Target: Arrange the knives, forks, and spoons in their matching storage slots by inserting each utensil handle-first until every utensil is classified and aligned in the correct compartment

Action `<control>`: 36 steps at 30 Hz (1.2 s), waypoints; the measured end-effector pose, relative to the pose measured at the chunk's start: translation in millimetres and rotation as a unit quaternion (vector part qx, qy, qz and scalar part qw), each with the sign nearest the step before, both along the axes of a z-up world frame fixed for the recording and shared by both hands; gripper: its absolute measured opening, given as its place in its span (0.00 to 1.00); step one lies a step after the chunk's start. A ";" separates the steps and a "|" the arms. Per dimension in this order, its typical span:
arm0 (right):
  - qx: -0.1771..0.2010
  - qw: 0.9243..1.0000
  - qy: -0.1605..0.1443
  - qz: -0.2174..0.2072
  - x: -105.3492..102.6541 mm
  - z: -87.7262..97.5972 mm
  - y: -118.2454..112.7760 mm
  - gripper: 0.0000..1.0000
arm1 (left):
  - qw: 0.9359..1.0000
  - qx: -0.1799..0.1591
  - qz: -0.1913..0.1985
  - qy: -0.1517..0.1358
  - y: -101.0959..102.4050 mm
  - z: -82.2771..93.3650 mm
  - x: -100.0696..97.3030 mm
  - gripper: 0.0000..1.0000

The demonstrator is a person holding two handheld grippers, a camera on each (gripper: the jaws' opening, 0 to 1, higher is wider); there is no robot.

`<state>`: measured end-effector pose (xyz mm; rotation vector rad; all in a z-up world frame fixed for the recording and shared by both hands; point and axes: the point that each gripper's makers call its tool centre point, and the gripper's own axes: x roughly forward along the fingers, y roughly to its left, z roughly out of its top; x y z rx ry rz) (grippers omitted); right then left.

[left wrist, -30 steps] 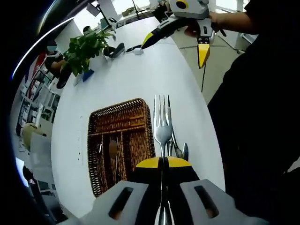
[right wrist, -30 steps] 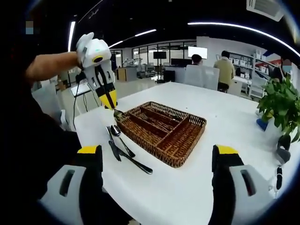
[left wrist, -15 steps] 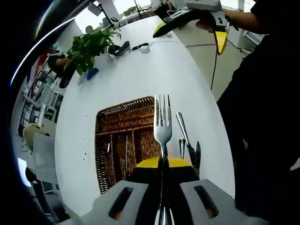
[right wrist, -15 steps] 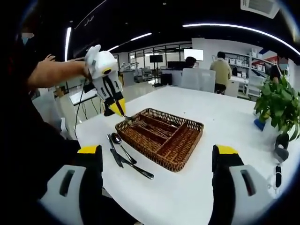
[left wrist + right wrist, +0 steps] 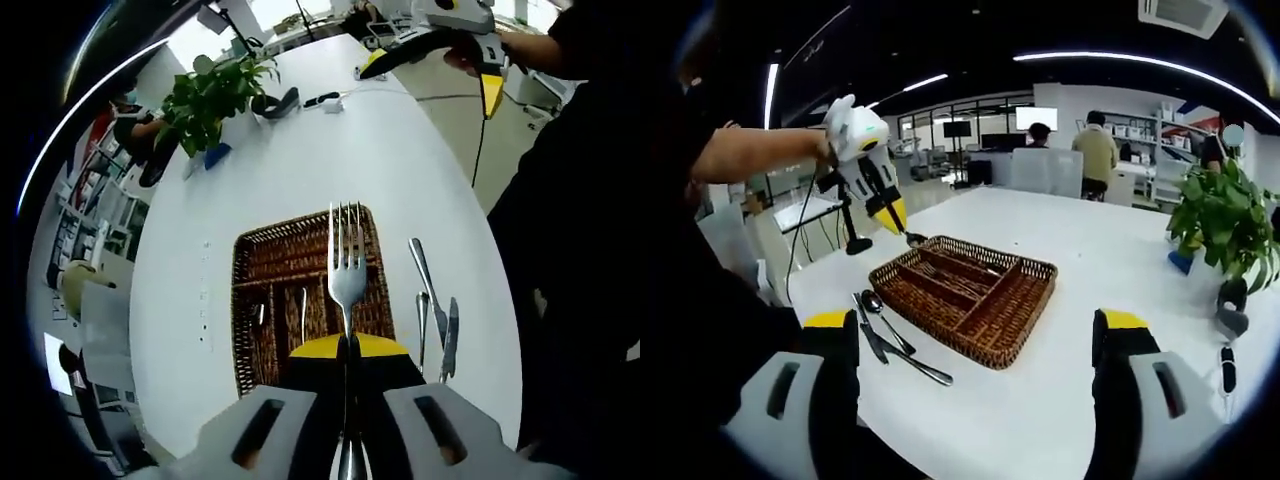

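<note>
One fork (image 5: 347, 268) stays clamped in the left claw (image 5: 348, 345), now over the basket (image 5: 268, 300); right claw (image 5: 980, 335) gapes empty.

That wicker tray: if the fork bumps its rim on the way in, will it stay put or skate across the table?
The wicker tray looks like light woven material with only a few utensils inside, so it may slide. The white table looks smooth, offering little grip. The tray is wide and low, so tipping seems unlikely. The fork in the left gripper looks stiff and should not flex.

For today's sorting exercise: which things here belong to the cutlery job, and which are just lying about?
Job:
- fork in the left tool
- wicker tray
- loose cutlery beside it
- right tool, open

Lying about:
- potted plant
- blue item
- cable
</note>
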<state>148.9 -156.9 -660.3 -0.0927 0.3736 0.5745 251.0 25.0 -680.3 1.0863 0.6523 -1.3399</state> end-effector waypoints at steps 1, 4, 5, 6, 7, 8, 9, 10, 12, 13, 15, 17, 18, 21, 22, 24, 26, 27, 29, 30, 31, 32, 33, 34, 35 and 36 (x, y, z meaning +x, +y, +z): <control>0.001 1.000 0.001 0.001 0.0 -0.6 1.3 1.00 | 1.000 0.001 -0.001 0.001 0.3 2.5 1.9 0.00; 0.006 1.000 0.002 0.003 -0.4 -0.1 4.8 1.00 | 1.000 -0.006 -0.001 0.011 -0.5 9.0 4.9 0.00; 0.008 1.000 0.003 0.004 -0.5 -0.5 6.1 1.00 | 1.000 -0.005 0.000 0.009 -0.2 10.1 7.1 0.00; 0.009 1.000 0.005 0.005 -0.7 -0.8 6.9 1.00 | 1.000 -0.002 0.001 0.004 1.0 10.9 11.1 0.00; 0.010 1.000 0.007 0.007 -1.0 -1.1 8.1 1.00 | 1.000 -0.001 0.000 0.002 1.3 12.3 13.4 0.00; 0.010 1.000 0.007 0.008 -1.0 -1.1 8.8 1.00 | 1.000 -0.001 0.000 0.003 1.2 13.4 15.0 0.00; 0.008 1.000 0.006 0.009 -0.7 -0.5 9.1 1.00 | 1.000 0.000 0.000 0.004 1.2 13.9 16.4 0.00; 0.008 1.000 0.006 0.009 -0.4 0.2 9.1 1.00 | 1.000 0.000 -0.001 0.003 1.1 14.2 17.2 0.00; 0.011 1.000 0.004 0.010 1.1 3.0 9.4 1.00 | 1.000 0.003 -0.003 0.004 0.3 15.6 21.1 0.00; 0.011 1.000 0.003 0.010 1.5 3.8 9.9 1.00 | 1.000 0.005 -0.004 0.003 0.4 16.4 23.3 0.00; 0.010 1.000 0.002 0.012 2.2 4.7 11.0 1.00 | 1.000 0.013 -0.006 -0.003 2.2 18.4 29.0 0.00; 0.010 1.000 0.003 0.013 2.6 4.0 11.3 1.00 | 1.000 0.023 -0.006 -0.008 3.9 20.6 33.4 0.00; 0.010 1.000 0.003 0.014 2.8 3.4 11.2 1.00 | 1.000 0.026 -0.010 -0.013 3.5 22.0 35.0 0.00; 0.012 1.000 0.003 0.014 3.2 3.2 11.9 1.00 | 0.999 0.025 -0.014 -0.016 1.2 27.4 39.4 0.00; 0.013 1.000 0.003 0.015 3.1 3.5 12.3 1.00 | 0.999 0.026 -0.013 -0.018 1.4 29.1 42.7 0.00; 0.013 1.000 0.003 0.016 2.8 4.0 12.9 1.00 | 0.999 0.026 -0.013 -0.019 2.4 31.1 47.3 0.00; 0.010 1.000 0.001 0.019 2.4 5.1 12.7 1.00 | 0.999 0.025 -0.013 -0.023 3.2 33.3 52.2 0.00; 0.011 1.000 0.000 0.019 2.5 5.8 12.3 1.00 | 0.999 0.025 -0.014 -0.026 3.6 34.5 54.5 0.00; 0.014 1.000 -0.002 0.016 2.9 7.7 10.3 1.00 | 0.999 0.027 -0.016 -0.031 5.3 36.9 60.1 0.00; 0.015 1.000 -0.003 0.015 3.0 8.0 9.8 1.00 | 0.999 0.027 -0.015 -0.031 6.5 38.5 64.1 0.00; 0.016 1.000 -0.003 0.013 3.0 8.1 9.4 1.00 | 0.999 0.028 -0.014 -0.032 7.6 39.1 66.5 0.00; 0.016 1.000 -0.003 0.013 2.9 8.1 9.3 1.00 | 0.999 0.031 -0.012 -0.034 9.7 40.3 71.1 0.00; 0.016 1.000 -0.003 0.013 2.8 7.9 9.3 1.00 | 0.999 0.030 -0.010 -0.035 10.3 41.7 74.4 0.00; 0.016 1.000 -0.002 0.013 2.5 7.3 9.2 1.00 | 0.999 0.030 -0.007 -0.034 10.6 43.4 76.4 0.00; 0.015 1.000 -0.002 0.013 2.5 7.0 9.0 1.00 | 0.999 0.030 -0.007 -0.033 10.7 44.9 77.5 0.00; 0.016 1.000 -0.002 0.013 2.6 7.0 8.8 1.00 | 0.999 0.029 -0.007 -0.035 9.7 47.9 79.0 0.00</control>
